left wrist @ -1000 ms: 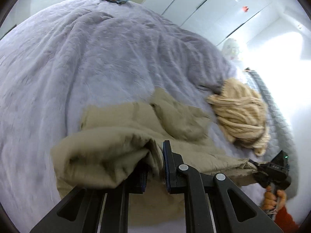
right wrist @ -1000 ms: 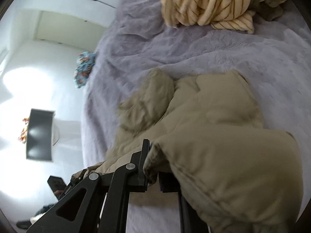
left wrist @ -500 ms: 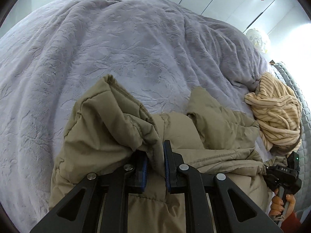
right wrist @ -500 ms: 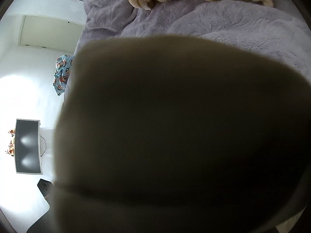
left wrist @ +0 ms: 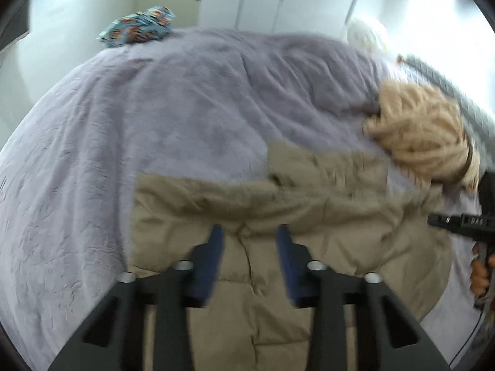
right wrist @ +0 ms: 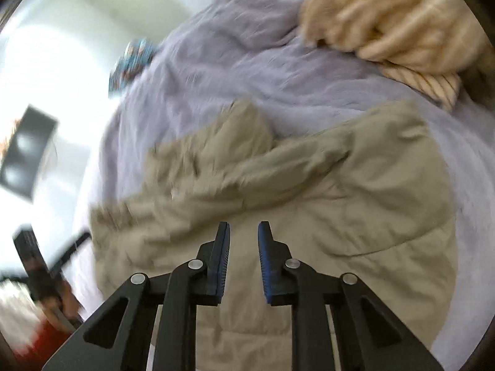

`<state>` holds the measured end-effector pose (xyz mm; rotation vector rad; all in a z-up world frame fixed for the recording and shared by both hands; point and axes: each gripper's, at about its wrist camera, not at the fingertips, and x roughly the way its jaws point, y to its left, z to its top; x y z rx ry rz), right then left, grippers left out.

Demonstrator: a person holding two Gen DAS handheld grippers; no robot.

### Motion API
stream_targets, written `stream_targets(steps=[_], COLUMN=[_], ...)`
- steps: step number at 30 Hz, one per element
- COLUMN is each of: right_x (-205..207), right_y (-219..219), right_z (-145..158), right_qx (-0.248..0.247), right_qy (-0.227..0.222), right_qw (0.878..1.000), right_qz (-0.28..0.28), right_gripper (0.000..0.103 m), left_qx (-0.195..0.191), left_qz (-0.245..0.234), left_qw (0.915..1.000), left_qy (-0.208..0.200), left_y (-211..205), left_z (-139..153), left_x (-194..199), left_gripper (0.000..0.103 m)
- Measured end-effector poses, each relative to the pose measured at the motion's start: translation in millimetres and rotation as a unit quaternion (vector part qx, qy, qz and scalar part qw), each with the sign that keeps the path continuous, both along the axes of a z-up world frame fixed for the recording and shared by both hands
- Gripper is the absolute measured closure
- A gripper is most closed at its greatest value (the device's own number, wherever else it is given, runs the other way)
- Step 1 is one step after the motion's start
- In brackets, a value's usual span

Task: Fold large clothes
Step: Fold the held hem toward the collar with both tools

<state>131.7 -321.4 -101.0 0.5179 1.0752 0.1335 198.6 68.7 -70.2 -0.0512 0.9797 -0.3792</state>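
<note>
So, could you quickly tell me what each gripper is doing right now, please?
Left gripper: jaws open, holding nothing, above the tan jacket.
Right gripper: jaws open, empty.

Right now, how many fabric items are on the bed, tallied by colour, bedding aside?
Khaki: 1, the padded jacket
Cream striped: 1, the bundled garment
Blue patterned: 1, the crumpled cloth
Total: 3

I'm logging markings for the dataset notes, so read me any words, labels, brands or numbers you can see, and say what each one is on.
"DAS", roughly: pale letters on the black body of the right tongs, motion-blurred, so the reading is uncertain.
Patterned blue cloth at the far edge of the purple blanket: a print, no legible words.
Tan jacket: no label visible.
</note>
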Motion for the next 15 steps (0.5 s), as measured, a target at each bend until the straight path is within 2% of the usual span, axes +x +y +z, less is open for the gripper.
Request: stream_targets(steps=[3,7,9,15], right_x=[13,30,36,42], right_y=[7,-24,-40,-78], right_z=[-13,-32,-37,-67], right_qx=[-0.049,-0.111,-0.123,-0.083], right_qy=[0.023,0.037,0.037,0.04], right_qw=[0.998,0.993,0.99,0.988], right_qz=[0.01,-0.03,-0.052,-0.122], right_gripper=[0.083,0.085,0.087,0.096], left_qx=[0.006,0.027,0.029,0.047], left_qz=[0.005,0.042,0.059,0.081], left_qw=[0.9998,0.9985,0.9974,0.9945], left_qy=[0.017,0.024,0.031,0.046], left_y=[-7,0,8,12], left_z=[-20,-45,-53,-85], left_x=[12,43,57,87], left_gripper=[0.07,0.07,0.07,0.07])
